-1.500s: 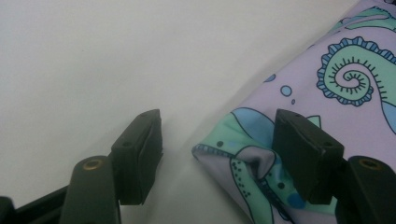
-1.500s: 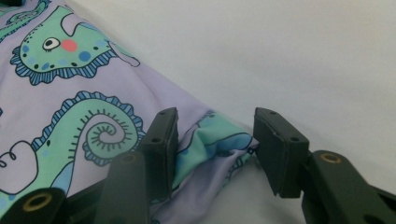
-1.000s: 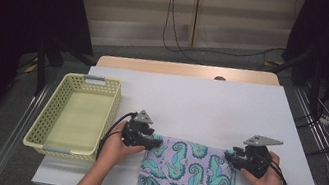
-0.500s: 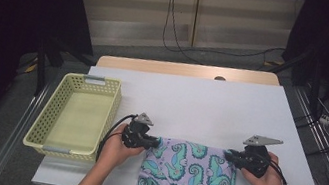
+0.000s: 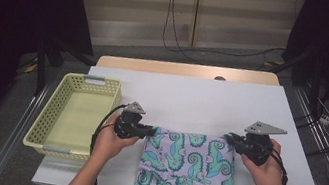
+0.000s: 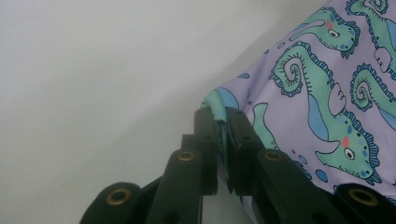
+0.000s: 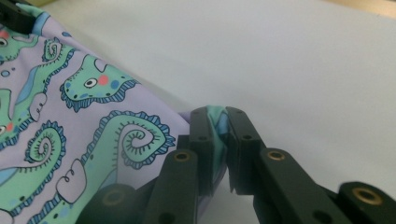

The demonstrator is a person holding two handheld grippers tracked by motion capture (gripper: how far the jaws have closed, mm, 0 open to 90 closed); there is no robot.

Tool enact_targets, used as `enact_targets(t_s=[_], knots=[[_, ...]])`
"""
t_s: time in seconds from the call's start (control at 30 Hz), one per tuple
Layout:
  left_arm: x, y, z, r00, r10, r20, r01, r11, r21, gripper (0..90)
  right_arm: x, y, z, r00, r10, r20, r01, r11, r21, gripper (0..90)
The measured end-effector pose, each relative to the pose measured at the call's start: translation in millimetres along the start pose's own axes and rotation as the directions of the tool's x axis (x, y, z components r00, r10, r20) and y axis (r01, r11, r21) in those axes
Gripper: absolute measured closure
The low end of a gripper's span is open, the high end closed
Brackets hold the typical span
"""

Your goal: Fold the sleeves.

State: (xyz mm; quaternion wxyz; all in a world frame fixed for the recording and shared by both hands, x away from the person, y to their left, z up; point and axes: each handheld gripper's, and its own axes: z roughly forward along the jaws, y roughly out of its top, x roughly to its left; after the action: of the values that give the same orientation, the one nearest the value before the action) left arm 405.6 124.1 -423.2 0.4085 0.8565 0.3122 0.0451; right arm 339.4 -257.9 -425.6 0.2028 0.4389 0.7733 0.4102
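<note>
A lilac cloth (image 5: 187, 170) printed with green seahorses lies at the near edge of the white table (image 5: 192, 97) and hangs over it. My left gripper (image 5: 150, 130) is shut on the cloth's far left corner (image 6: 219, 105); its jaws have just been closing on the fabric pinched between them. My right gripper (image 5: 229, 139) is shut on the far right corner (image 7: 218, 116); its jaws have also just been closing, with a bunched fold of cloth between the pads. The far edge of the cloth stretches between the two grippers, a little off the table.
An empty yellow mesh basket (image 5: 56, 105) stands at the table's left edge, just left of my left hand. White tabletop spreads beyond the cloth to the far edge. Dark frames and cables stand behind and beside the table.
Both grippers closed on the cloth's far corners and rose a little, lifting the far edge off the table.
</note>
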Motion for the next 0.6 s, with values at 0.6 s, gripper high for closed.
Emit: enact_targets(t_s=[0.6], knots=[[29.7, 24.4, 6.8, 0.9975, -0.025, -0.067, 0.022, 0.9989, -0.043, 84.3, -17.5, 33.0, 25.1, 0.9978, 0.049, 0.045, -0.047, 0.9978, -0.047, 82.7]])
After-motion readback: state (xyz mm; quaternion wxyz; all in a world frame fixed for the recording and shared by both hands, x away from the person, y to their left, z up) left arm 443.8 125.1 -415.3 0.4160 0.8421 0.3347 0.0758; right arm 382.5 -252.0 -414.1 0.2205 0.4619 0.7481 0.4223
